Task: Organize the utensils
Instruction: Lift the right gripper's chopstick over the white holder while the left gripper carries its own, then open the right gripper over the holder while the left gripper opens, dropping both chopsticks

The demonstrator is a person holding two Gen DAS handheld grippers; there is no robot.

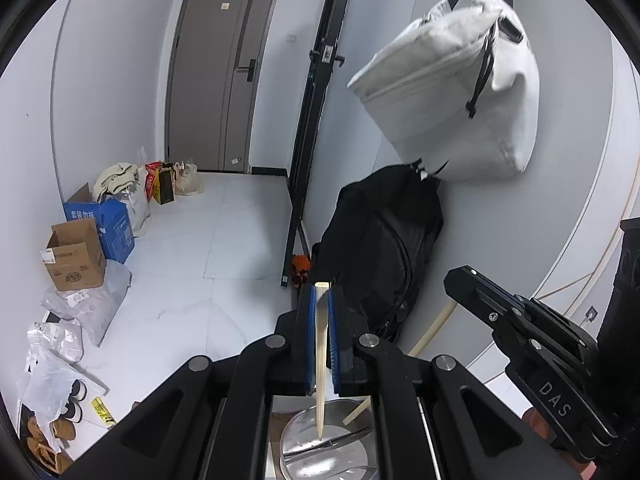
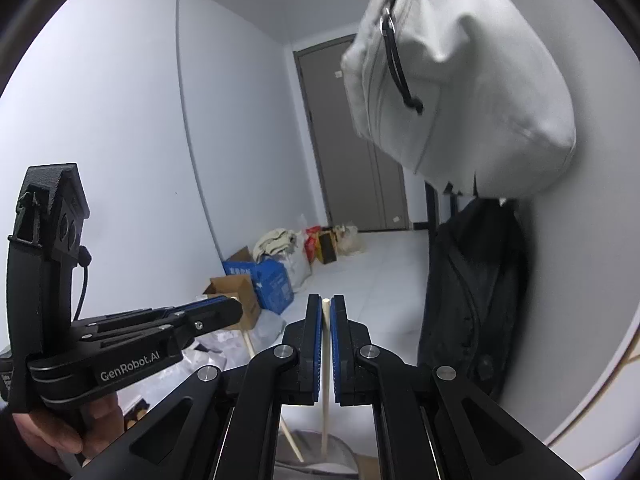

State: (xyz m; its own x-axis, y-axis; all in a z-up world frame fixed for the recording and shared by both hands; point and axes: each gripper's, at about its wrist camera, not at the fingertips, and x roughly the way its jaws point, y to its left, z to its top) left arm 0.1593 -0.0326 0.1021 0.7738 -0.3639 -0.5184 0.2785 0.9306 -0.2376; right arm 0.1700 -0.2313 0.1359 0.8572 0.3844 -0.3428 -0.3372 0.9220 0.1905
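Observation:
My left gripper (image 1: pixel 320 296) is shut on a pale wooden chopstick (image 1: pixel 321 360). The stick hangs down, its tip over a round metal dish (image 1: pixel 304 460) that holds some metal utensils. At the right of this view my right gripper (image 1: pixel 454 280) is shut on a second wooden chopstick (image 1: pixel 434 326), which slants down toward the dish. In the right wrist view, the right gripper (image 2: pixel 327 304) pinches its chopstick (image 2: pixel 326 400) between blue pads. The left gripper (image 2: pixel 238 312), held by a hand (image 2: pixel 60 436), grips its own chopstick (image 2: pixel 249 342). Both sticks are raised above the dish (image 2: pixel 344 454).
A white bag (image 1: pixel 452 92) hangs on the wall above a black backpack (image 1: pixel 380 248). A black metal frame (image 1: pixel 308 140) stands by a grey door (image 1: pixel 224 72). Cardboard boxes (image 1: pixel 76 256), plastic bags and shoes line the left wall on the white tiled floor.

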